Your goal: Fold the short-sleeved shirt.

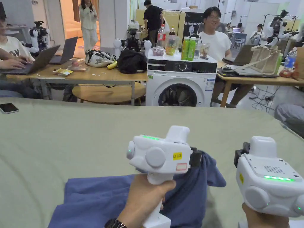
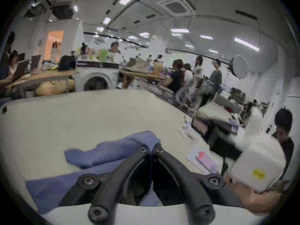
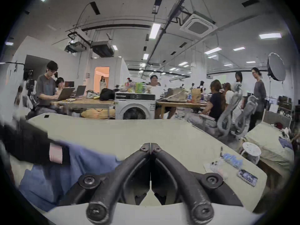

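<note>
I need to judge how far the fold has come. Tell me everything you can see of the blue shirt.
The blue shirt is soft, matte, wrinkled cloth, lying bunched on the pale green table cover. One part is lifted to a peak where the left gripper has pinched it, jaws closed on the fabric. The right gripper, jaws together, is beside it, holding no cloth.

- Head view looks down and forward over the table (image 1: 74, 133)
- Both gripper views sit low, close above it, facing the washing machine (image 3: 135, 106), which all views share
</note>
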A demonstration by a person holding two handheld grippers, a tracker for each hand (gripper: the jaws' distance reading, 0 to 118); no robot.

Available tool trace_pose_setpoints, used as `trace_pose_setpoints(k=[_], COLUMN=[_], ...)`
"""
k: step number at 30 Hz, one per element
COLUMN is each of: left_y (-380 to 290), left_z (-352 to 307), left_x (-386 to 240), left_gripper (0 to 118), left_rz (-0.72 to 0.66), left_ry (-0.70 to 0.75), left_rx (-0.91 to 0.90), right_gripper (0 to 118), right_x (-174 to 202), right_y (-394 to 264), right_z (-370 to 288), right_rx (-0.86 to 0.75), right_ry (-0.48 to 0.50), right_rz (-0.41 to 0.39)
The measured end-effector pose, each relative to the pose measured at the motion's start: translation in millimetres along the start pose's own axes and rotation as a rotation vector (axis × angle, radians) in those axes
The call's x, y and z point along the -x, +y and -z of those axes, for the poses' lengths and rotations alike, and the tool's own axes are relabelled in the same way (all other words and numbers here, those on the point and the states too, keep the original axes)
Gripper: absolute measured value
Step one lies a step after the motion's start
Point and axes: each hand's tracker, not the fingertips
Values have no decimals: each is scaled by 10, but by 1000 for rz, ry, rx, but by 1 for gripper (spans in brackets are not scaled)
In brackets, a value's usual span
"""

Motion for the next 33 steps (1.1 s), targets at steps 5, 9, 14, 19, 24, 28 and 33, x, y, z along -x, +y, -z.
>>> trace_pose_setpoints(k=[5,9,14,19,24,28,33], left_y=[-560,-653,-627,-808,-1069,-1147,-942], left_z=[230,31,-577,-1204,-1576,-1886,-2017], left_x=[-44,68,339,695,1071,1516,2257], left_gripper=[0,63,64,47,0,0,0], left_rz=[-23,-78,-140,-132,-161,-271,-419], left_ry=[-8,64,189,409,562,638,612], left_rx=[135,84,-71,-171,-122,-118,-35], right_gripper=[0,0,0,0,0,0,0], right_x=[-83,30,268,591,838,956,1028], right_y=[-145,-195,-198,-196,-257,-293,-292], right_z=[7,-15,13,8,80,128,198], right_rx=[44,68,80,82,101,121,136], right_ry=[-21,4,82,157,201,228,245], right_rz=[0,4,-10,-17,-13,-6,-17])
